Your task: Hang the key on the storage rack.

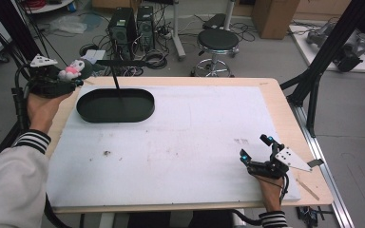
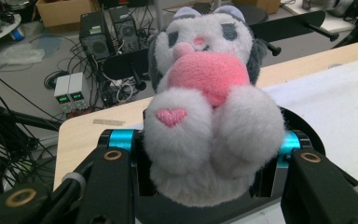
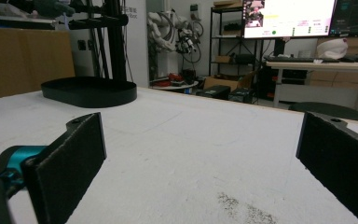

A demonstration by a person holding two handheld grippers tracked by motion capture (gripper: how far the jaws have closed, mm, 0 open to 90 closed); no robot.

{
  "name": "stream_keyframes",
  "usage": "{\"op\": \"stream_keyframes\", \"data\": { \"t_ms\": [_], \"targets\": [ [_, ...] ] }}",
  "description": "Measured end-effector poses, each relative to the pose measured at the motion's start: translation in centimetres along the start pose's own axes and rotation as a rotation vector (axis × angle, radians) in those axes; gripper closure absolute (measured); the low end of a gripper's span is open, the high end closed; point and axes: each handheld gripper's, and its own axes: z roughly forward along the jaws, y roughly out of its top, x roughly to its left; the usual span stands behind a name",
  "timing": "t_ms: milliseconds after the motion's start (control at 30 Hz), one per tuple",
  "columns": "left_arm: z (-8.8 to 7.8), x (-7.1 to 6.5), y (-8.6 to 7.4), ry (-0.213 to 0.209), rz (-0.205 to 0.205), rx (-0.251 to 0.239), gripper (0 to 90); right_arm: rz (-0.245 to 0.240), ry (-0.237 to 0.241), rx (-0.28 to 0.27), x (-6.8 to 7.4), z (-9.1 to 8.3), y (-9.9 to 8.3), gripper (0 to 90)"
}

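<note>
Gripping a plush toy (image 2: 209, 116) between clamped fingers, the left gripper (image 1: 52, 78) hangs at the upper left of the frame, off the bench's (image 1: 195, 142) corner. A black oval tray (image 1: 115, 105) lies just right of it, long axis running across the frame, likely the toy's destination. At lower right, well apart, the right gripper (image 1: 256, 154) rests on the bench, fingers apart and empty.

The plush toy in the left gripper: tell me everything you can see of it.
The plush toy is a soft, fluffy white figure with grey ears, a pink nose, a pink heart-shaped cushion at its chest and a small pink heart on one foot. The left gripper clamps its lower body between both jaws, holding it raised beyond the table's far left corner, near the black tray.
</note>
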Motion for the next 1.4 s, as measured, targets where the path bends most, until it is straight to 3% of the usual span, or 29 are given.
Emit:
{"op": "stream_keyframes", "data": {
  "t_ms": [667,1133,1400],
  "targets": [
    [1.8,-1.5,1.9,-0.006,0.007,-0.008,55.5,-0.006,0.002,-0.009,0.1,-0.1,0.0,0.4],
    [2.7,-2.6,0.5,-0.053,-0.008,0.015,55.5,-0.001,0.002,-0.011,0.1,-0.1,-0.1,0.4],
    [2.9,-3.2,-0.5,-0.065,0.022,0.053,55.4,-0.002,0.002,-0.011,0.1,-0.1,-0.1,0.4]
  ]
}}
